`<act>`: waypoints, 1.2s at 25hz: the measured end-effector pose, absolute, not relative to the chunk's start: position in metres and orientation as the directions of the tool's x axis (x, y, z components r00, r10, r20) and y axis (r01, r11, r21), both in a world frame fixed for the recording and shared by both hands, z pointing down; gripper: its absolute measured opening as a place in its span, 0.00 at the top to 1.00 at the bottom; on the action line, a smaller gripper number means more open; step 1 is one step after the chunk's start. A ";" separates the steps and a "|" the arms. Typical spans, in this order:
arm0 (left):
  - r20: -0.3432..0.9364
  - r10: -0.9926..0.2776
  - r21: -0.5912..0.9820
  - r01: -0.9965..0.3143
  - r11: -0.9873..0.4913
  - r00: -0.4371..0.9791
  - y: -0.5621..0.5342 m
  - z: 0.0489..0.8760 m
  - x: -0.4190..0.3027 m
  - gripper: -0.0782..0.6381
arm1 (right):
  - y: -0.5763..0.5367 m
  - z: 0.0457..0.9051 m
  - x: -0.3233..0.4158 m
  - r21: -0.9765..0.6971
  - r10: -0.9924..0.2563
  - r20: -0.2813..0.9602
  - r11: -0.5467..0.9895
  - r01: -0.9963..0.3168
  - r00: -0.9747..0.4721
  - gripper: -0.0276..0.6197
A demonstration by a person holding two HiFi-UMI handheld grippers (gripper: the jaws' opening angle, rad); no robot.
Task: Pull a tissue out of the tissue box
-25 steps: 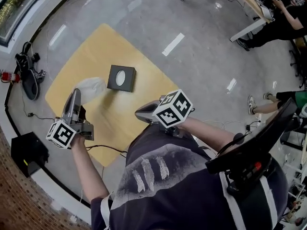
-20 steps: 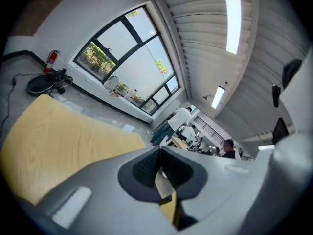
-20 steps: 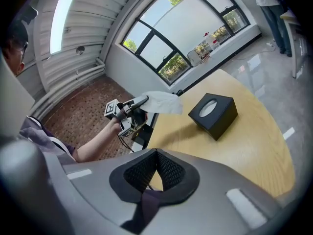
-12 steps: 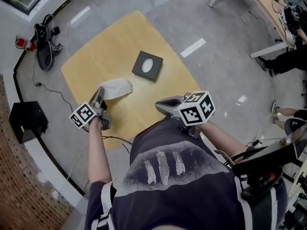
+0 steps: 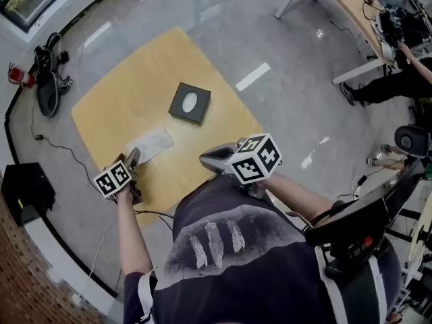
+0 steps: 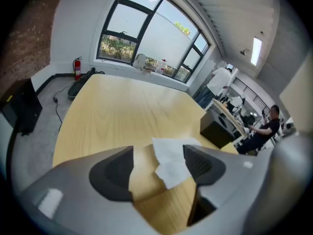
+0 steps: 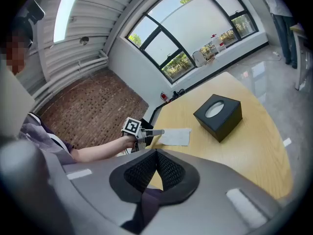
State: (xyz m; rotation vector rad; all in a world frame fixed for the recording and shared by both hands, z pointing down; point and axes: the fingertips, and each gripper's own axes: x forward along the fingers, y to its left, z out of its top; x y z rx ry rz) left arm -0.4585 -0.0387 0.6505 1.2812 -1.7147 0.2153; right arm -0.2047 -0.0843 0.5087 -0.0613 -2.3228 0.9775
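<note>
Left gripper [image 6: 158,152] jaw hides tissue [image 6: 168,164] edge (right side); tissue box [image 6: 215,129] base too

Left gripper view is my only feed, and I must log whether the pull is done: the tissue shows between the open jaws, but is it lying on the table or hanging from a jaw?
Observer: Head view: the tissue lies flat on the table, just ahead of the left gripper, apart from the tissue box.
Operator: The right gripper?
Observer: Shut on nothing, held close to the person's body.
Operator: More tissue sticking out of the box?
Observer: No; white shows only inside its oval opening.
</note>
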 end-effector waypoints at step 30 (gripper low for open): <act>0.423 -0.847 0.122 -0.946 -0.300 0.323 -0.051 0.450 -0.170 0.89 | -0.049 0.437 -0.076 -0.586 -0.026 0.336 0.777 -0.230 -0.941 0.96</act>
